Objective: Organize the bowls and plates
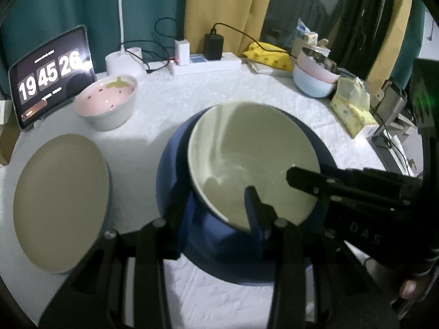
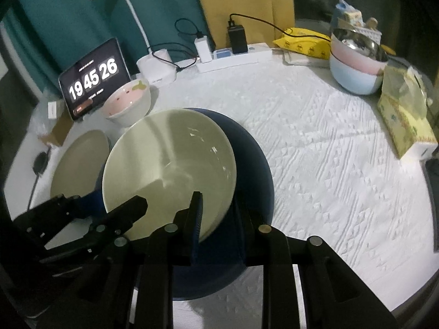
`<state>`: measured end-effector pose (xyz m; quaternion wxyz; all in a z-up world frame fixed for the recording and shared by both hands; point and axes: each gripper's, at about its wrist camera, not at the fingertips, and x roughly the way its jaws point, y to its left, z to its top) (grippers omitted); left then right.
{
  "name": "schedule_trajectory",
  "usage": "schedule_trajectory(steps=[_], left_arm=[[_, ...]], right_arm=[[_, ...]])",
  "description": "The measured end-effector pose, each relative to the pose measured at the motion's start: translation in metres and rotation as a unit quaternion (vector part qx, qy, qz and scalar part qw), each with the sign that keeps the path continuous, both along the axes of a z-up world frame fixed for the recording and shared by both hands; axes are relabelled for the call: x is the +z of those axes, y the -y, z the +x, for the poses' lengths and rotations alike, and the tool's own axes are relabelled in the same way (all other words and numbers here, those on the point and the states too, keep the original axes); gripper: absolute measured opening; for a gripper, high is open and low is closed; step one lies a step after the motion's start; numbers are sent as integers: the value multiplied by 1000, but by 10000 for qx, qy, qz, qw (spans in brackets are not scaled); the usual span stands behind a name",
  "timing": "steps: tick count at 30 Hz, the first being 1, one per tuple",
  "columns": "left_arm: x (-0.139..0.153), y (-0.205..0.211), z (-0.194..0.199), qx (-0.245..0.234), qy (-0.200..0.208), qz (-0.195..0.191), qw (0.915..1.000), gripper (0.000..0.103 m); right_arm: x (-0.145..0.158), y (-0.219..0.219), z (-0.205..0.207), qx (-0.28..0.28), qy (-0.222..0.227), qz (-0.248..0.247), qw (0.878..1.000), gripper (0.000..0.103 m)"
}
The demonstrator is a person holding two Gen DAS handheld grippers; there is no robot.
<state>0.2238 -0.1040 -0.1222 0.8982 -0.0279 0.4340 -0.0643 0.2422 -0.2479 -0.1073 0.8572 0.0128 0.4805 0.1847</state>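
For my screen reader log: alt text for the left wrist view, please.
Both grippers, left gripper and right gripper, clamp the rim of a blue bowl with cream inside over a white cloth table. A cream round plate lies left, a pink strawberry bowl behind.

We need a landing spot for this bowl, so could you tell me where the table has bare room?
The widest bare tablecloth lies right of the blue bowl, short of the tissue pack. A smaller patch sits before the power strip. The left is crowded: beige plate, strawberry bowl, tablet.
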Motion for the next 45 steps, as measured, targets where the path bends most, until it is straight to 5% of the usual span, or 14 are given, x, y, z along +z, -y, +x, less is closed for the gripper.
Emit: schedule_trajectory(steps=[21, 45], left_arm=[[24, -19, -8, -22, 270, -195, 9994, 41], [46, -87, 12, 431, 724, -281, 9960, 41]], right_arm=[[32, 5, 6, -46, 359, 207, 9991, 31], [58, -54, 32, 268, 535, 333, 9977, 31]])
